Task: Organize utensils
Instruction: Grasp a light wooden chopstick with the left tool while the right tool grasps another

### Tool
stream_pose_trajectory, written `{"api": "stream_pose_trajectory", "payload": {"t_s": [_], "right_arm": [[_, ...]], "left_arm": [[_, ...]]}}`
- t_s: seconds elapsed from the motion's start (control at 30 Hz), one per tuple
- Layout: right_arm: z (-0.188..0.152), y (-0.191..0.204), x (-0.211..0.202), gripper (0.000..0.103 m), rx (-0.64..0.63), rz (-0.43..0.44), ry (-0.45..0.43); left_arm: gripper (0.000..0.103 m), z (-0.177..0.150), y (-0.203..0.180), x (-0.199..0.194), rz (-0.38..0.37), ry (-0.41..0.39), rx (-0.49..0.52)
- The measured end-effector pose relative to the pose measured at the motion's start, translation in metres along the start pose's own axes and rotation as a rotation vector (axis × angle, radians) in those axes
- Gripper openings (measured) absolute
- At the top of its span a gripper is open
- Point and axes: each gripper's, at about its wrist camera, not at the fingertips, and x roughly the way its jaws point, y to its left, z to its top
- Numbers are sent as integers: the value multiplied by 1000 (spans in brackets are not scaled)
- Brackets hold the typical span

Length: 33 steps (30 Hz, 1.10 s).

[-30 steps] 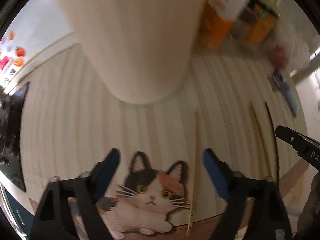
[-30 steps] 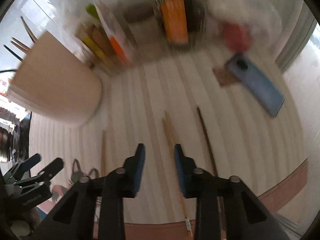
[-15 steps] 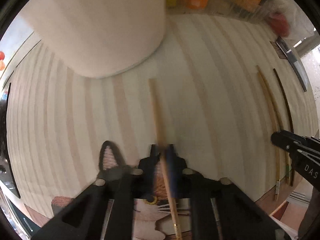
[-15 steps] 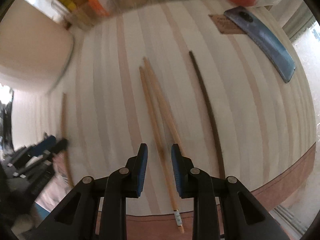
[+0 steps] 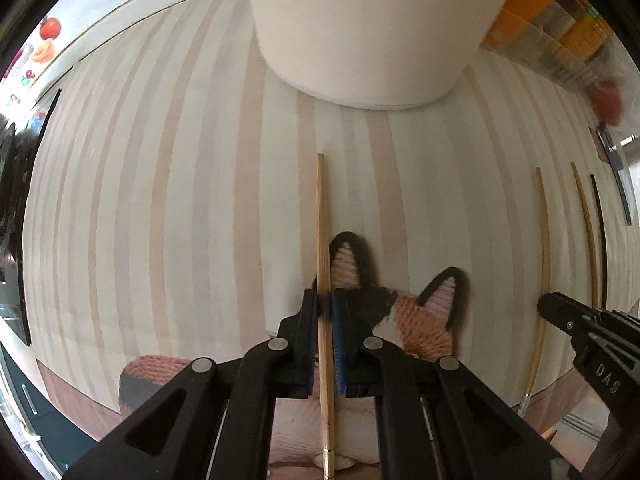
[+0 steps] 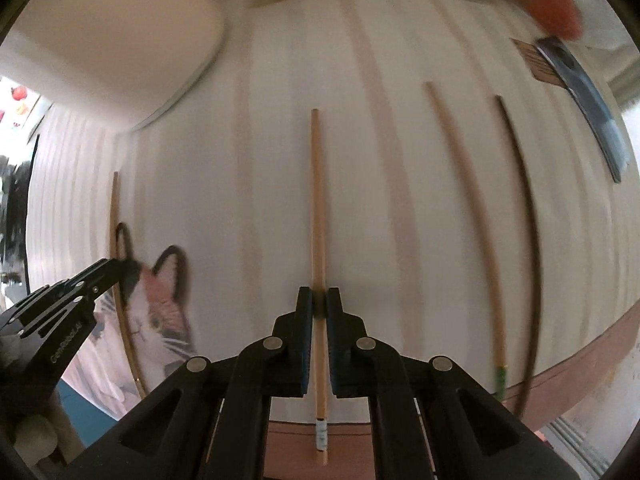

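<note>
My left gripper (image 5: 325,309) is shut on a light wooden chopstick (image 5: 321,232) that points toward the cream utensil holder (image 5: 376,28) ahead. My right gripper (image 6: 319,304) is shut on another light wooden chopstick (image 6: 317,200) over the striped mat (image 6: 260,152). To its right a light chopstick (image 6: 468,208) and a dark brown chopstick (image 6: 526,216) lie on the mat. The cream holder shows at the upper left in the right wrist view (image 6: 108,40). Each gripper shows in the other's view, the right one (image 5: 560,312) and the left one (image 6: 112,270).
A cat picture (image 5: 416,320) is printed on the mat's near edge. A blue phone (image 6: 584,104) lies at the far right. Orange and yellow packets in a clear box (image 5: 560,36) and a red object (image 6: 554,4) stand at the back. The mat's brown border (image 6: 580,360) runs along the front.
My left gripper went from open to shut on its chopstick, which now points straight at the holder. My right gripper closed on a light chopstick, now apart from the other.
</note>
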Motion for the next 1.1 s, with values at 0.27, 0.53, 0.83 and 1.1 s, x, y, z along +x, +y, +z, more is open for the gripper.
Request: {"api": "stream_pose_trajectory", "payload": {"t_s": [0.27,0.53,0.83,1.1], "right_arm": [[5,19,11,7,-70,-57,39],[14,43,17,7,-90,-110,28],[17,60,17,7,-85,-113,16],[17,65,22,7,-121,-118,42]], "left_arm": [[5,1,18,3,-10,0,-7],[5,4,17,1,-1,3,-11],[5,21,44,1,6,5,-25],[5,24,41,2,11,10,-22]]}}
